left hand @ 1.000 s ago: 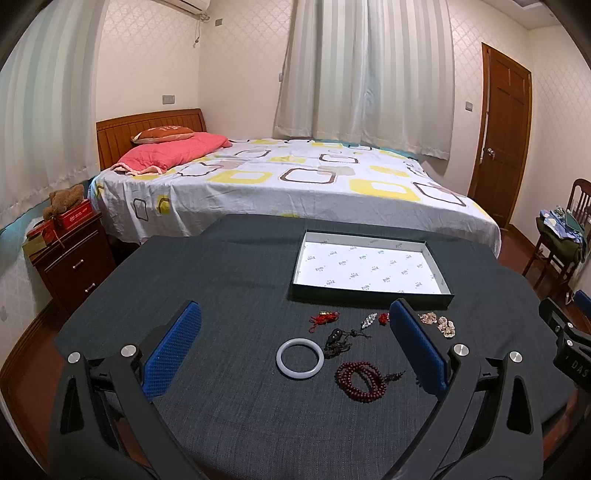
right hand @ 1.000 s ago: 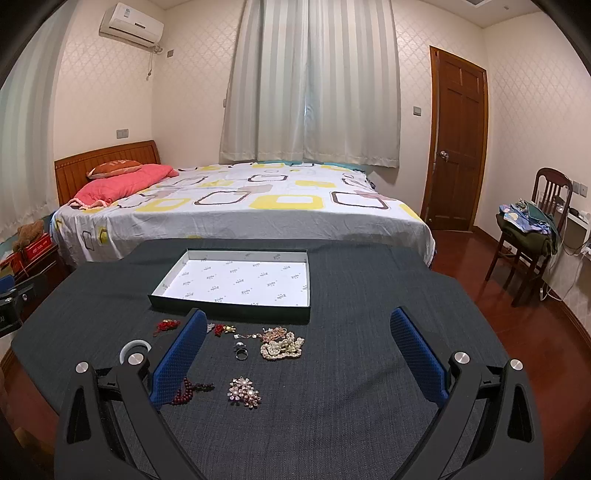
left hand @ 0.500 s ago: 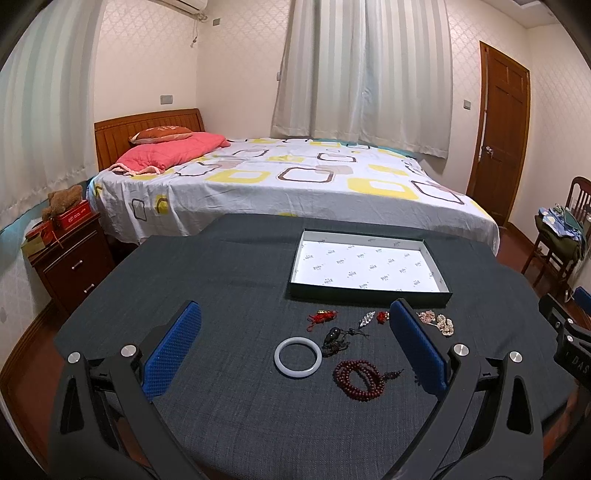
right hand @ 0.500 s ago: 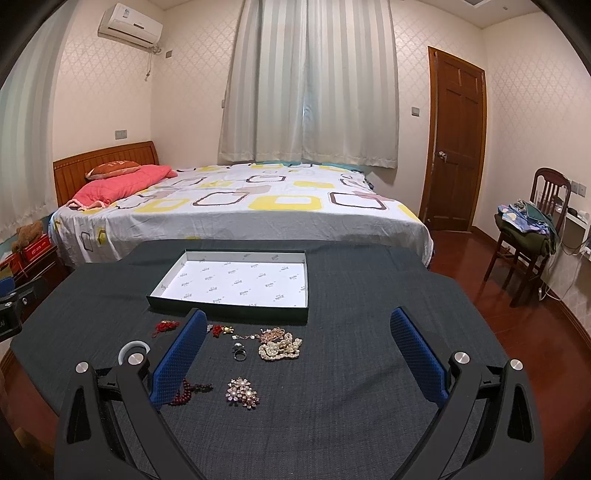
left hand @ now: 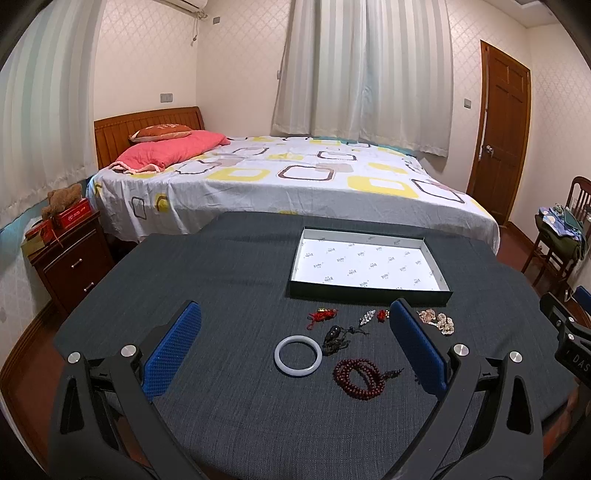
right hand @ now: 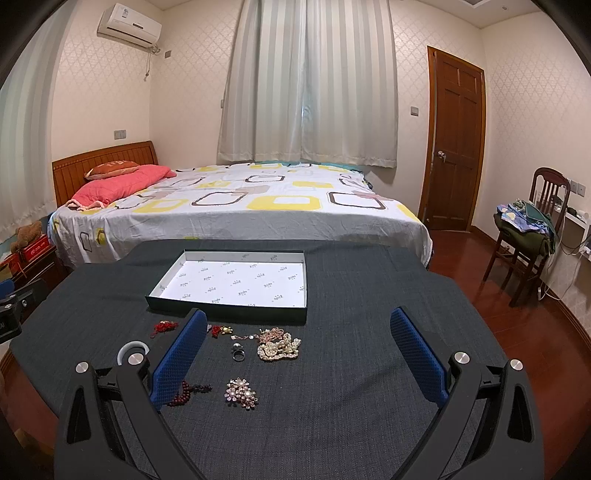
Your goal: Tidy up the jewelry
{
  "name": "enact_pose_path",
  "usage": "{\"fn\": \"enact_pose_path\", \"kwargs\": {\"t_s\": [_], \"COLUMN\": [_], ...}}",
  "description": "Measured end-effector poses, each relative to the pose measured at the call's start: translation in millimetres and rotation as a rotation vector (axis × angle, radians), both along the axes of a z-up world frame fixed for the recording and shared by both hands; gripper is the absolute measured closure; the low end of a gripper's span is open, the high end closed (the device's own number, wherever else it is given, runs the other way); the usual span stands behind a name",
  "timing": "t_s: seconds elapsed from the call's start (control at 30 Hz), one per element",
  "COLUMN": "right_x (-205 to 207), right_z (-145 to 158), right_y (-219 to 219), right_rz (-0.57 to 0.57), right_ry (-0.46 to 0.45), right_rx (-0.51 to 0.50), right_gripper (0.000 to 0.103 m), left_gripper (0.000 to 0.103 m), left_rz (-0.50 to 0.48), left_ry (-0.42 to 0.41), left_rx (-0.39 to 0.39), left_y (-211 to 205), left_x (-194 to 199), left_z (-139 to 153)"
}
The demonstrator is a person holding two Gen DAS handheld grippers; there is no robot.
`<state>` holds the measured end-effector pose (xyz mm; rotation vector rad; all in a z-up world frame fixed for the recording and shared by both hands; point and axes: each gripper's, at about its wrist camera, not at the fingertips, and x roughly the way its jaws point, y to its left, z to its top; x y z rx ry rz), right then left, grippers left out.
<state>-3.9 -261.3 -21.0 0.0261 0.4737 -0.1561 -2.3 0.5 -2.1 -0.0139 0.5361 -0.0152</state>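
Left wrist view: we hold the left gripper spread around the white bangle, nearer than the equally spread right gripper.

Bedroom with cream patterned walls, pale curtains drawn shut, wall AC unit top left, brown wooden door on the right. Bed with patterned sheet, pink pillow, wooden headboard; nightstand at left. Chair piled with clothes stands on red-brown wood floor.
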Motion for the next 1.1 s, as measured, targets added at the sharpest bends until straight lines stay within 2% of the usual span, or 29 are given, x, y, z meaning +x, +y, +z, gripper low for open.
{"fn": "enact_pose_path", "kwargs": {"t_s": [0.23, 1.1], "right_x": [0, 1], "right_z": [0, 4], "right_y": [1, -3], "right_rz": [-0.001, 0.001], "right_ry": [-0.001, 0.002], "right_rx": [0.000, 0.001], "right_gripper": [0.006, 0.006], "left_gripper": [0.004, 0.004], "left_rz": [-0.005, -0.005], "left_ry": [0.003, 0.009], "left_rx": [0.004, 0.001], "left_y": [-7, -6], "left_x": [-6, -4], "left_z": [-12, -9]}}
